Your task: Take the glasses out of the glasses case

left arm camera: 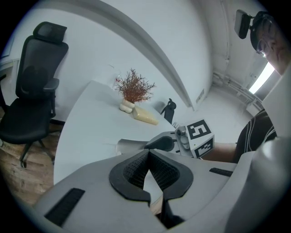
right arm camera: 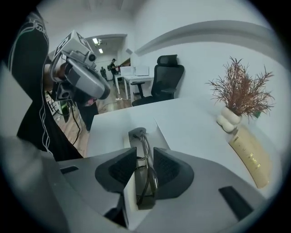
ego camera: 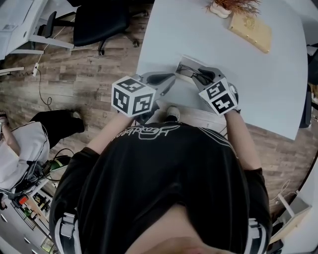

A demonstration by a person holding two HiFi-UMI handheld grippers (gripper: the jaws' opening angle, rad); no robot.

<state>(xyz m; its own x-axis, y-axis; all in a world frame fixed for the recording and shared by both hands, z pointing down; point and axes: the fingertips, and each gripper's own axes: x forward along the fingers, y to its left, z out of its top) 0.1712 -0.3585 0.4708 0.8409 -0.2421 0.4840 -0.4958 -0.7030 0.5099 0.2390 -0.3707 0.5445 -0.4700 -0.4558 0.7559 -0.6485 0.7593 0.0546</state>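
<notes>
A white glasses case (ego camera: pixel 185 66) lies open near the front edge of the white table (ego camera: pixel 258 84). Dark-framed glasses (right arm camera: pixel 146 173) rest in it along one white wall (right arm camera: pixel 129 193). My right gripper (right arm camera: pixel 144 168) is shut on the glasses, the case wall caught beside them between the pads. In the head view the right gripper (ego camera: pixel 199 76) reaches into the case from the right. My left gripper (ego camera: pixel 171 82) hovers at the case's left end, shut and holding nothing. In the left gripper view its jaws (left arm camera: pixel 148 154) meet, with the case (left arm camera: pixel 129 145) just beyond.
A dried plant in a white vase (ego camera: pixel 233 6) and a wooden block (ego camera: pixel 251 31) stand at the table's far side. A black office chair (ego camera: pixel 102 22) stands on the wood floor to the left. The table's front edge is close to my body.
</notes>
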